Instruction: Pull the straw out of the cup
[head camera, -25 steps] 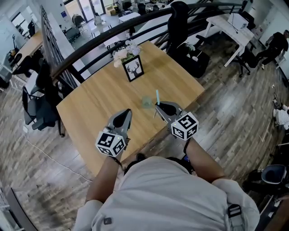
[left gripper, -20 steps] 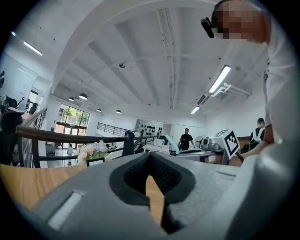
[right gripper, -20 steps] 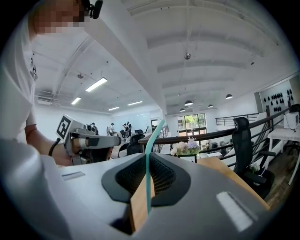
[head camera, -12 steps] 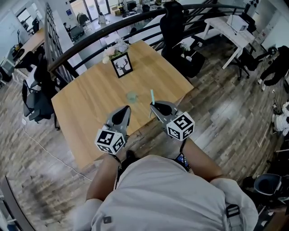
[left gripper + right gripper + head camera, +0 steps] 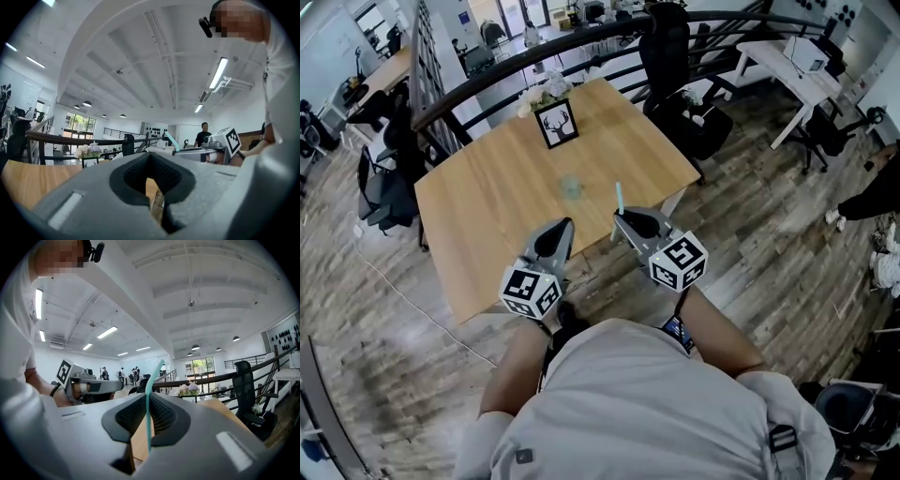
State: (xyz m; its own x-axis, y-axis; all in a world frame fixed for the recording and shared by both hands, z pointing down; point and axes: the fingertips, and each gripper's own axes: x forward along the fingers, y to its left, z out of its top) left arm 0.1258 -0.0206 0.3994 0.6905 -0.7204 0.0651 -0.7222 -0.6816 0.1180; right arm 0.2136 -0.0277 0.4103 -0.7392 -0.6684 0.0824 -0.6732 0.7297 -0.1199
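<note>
1. A square wooden table (image 5: 502,202) stands on a plank floor (image 5: 750,244) in an open office. A dark railing (image 5: 520,61) runs along its far side.
2. At the table's far edge stands a framed deer picture (image 5: 556,124), with flowers (image 5: 540,94) just behind it. A black office chair (image 5: 667,47) is off the far right corner, and a white desk (image 5: 783,52) stands well beyond that to the right.
3. The cup (image 5: 571,187) sits near the middle of the table. It is small and faint from the head view, so it appears clear and empty, though I cannot be sure.
4. The right tongs (image 5: 619,217) are clenched on the teal straw (image 5: 619,199). In the right gripper view the straw runs upright between the two pads, and its bent top rises above them.
5. The straw is clear of the cup, to its right and nearer the person, about over the table's near edge.
6. The left tongs (image 5: 566,225) point level beside the right ones. Their jaws are drawn together with only a thin slit between them, and they grasp nothing.
</note>
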